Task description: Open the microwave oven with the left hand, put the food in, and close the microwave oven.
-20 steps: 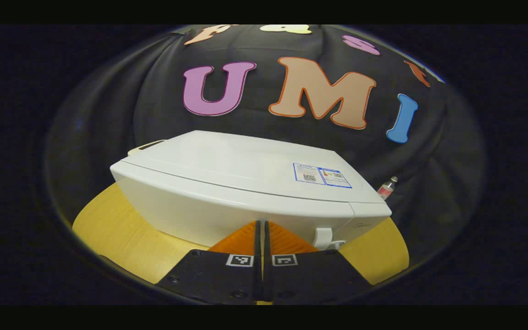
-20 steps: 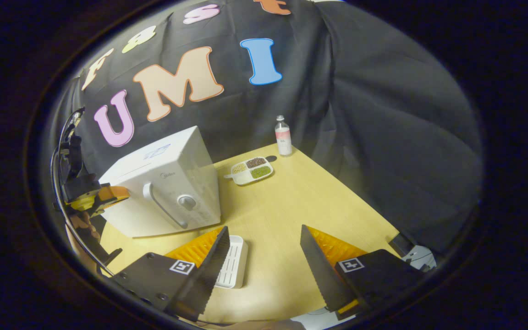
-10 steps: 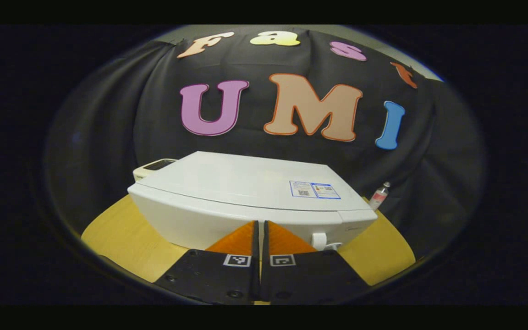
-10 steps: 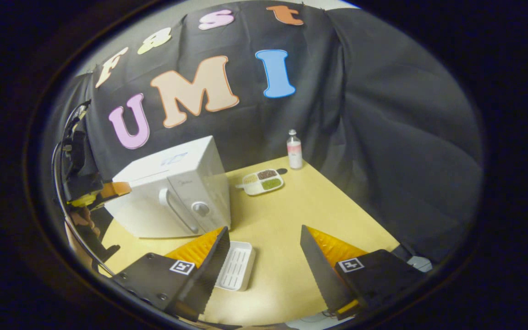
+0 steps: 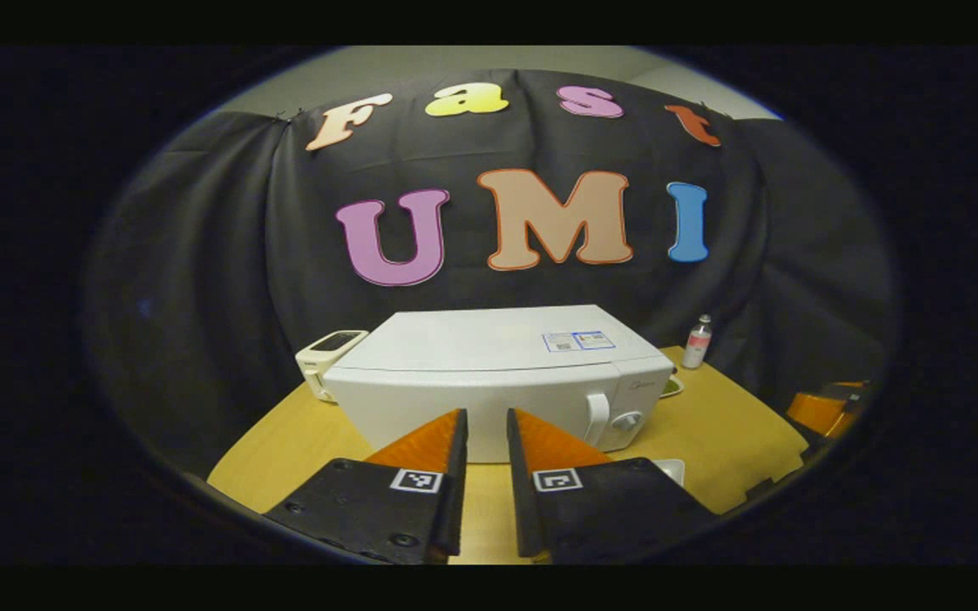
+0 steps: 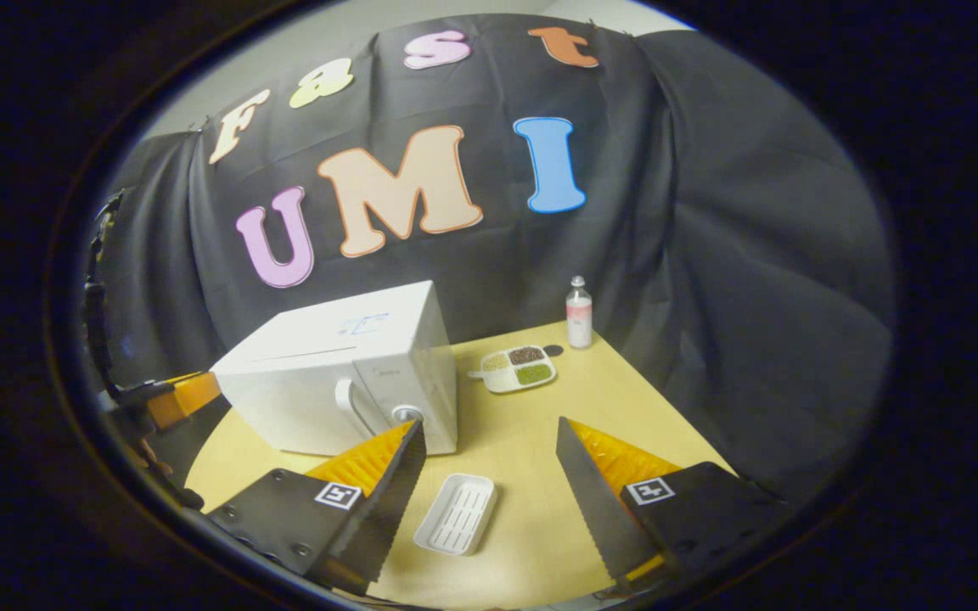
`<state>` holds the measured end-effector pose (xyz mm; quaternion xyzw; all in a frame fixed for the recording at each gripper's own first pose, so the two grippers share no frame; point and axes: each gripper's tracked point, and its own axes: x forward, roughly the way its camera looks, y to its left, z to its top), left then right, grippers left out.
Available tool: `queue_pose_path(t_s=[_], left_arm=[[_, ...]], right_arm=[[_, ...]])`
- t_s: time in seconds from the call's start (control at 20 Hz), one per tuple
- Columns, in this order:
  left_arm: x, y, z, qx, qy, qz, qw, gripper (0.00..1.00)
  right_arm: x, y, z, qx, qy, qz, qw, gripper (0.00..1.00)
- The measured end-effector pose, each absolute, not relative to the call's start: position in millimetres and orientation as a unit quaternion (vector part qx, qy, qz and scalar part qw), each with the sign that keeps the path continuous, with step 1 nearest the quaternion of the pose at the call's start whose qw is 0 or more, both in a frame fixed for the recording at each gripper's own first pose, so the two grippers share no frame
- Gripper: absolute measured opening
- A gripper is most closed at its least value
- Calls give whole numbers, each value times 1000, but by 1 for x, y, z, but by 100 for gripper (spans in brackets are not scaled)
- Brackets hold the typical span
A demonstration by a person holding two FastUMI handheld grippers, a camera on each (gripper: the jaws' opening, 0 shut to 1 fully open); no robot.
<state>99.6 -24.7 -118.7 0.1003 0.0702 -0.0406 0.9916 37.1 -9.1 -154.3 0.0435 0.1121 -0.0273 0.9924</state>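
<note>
Microwave [image 5: 497, 373]: sitting door-shut on the tabletop [image 5: 727, 441], toward the left and far part of it. Handle [image 5: 596, 417]: standing upright on the door's right side, beside a round dial [image 5: 627, 420]; its long axis is running vertically.

Left hand-held gripper [image 5: 486, 437]: hovering in front of the door, fingers parted by a narrow gap and gripping nothing. The handle is lying ahead and slightly to the right of it, apart from the fingertips. This is the nearer gripper to the handle, so the opening move looks to depend on it shifting right and forward.

Right hand-held gripper [image 6: 489, 450]: hanging over the near tabletop with fingers wide apart, holding nothing.

Food tray [image 6: 516, 367]: a divided dish with grains, resting on the tabletop just right of the microwave, not yet inside. White ridged tray [image 6: 456, 513]: lying near, between the right gripper's fingers in that view. Bottle [image 6: 578, 313]: standing far right, by the wall. Small white device [image 5: 328, 356]: sitting at the microwave's far left.

Change from a second ago: the left gripper has been backing away from the microwave, and its fingers, then pressed together, are now slightly parted.
</note>
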Motion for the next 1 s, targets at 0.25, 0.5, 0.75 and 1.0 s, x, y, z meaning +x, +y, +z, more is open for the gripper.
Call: queue_pose_path(t_s=[0.25, 0.5, 0.75, 1.0], left_arm=[[83, -21, -120, 60, 74, -39, 995, 92], [78, -12, -109, 60, 54, -29, 996, 98], [76, -9, -109, 65, 55, -33, 996, 98], [75, -10, -118, 64, 69, -36, 995, 98]], right_arm=[[40, 12, -134, 4, 98, 9, 995, 92], [44, 32, -121, -2, 82, 30, 996, 92], [43, 39, -111, 8, 73, 38, 997, 92], [38, 35, -113, 2, 76, 34, 997, 92]])
